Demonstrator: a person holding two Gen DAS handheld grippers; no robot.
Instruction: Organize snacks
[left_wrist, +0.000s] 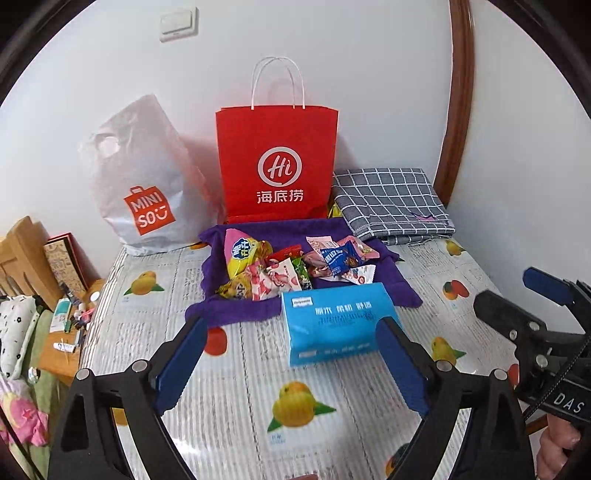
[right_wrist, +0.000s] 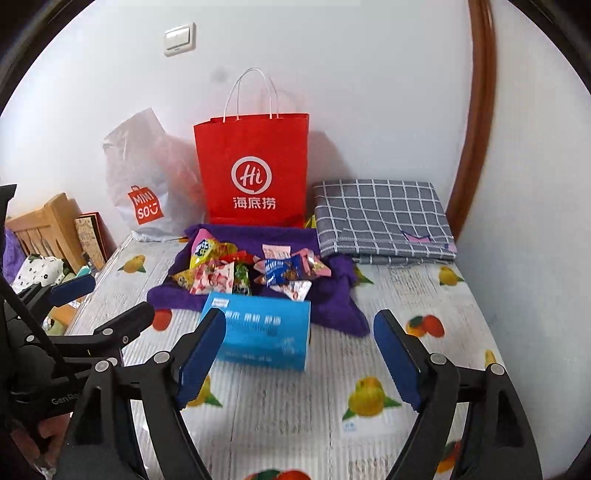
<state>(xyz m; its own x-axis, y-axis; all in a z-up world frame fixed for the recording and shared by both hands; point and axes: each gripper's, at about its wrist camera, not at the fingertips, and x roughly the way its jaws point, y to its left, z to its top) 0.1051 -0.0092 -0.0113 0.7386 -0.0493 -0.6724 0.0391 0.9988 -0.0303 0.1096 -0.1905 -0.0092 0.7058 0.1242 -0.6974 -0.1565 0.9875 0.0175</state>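
Several snack packets (left_wrist: 280, 269) lie in a heap on a purple cloth (left_wrist: 391, 284) at the middle of the table; among them are a yellow packet (left_wrist: 242, 254) and a dark blue packet (left_wrist: 341, 258). A light blue tissue pack (left_wrist: 332, 325) lies just in front of the heap. My left gripper (left_wrist: 293, 325) stands open short of the tissue pack, holding nothing. My right gripper (right_wrist: 300, 315) is open and empty too, with the tissue pack (right_wrist: 258, 332) and the snack packets (right_wrist: 251, 273) beyond it. Each gripper shows at the edge of the other's view: right gripper (left_wrist: 517, 291), left gripper (right_wrist: 110, 299).
A red paper bag (left_wrist: 277, 162) with white handles stands upright against the wall behind the snacks. A white Miniso plastic bag (left_wrist: 147, 184) is to its left, a folded grey checked cloth (left_wrist: 391, 203) to its right. The fruit-print table cover (left_wrist: 295, 406) ends at the left beside wooden furniture (left_wrist: 22, 251) and clutter.
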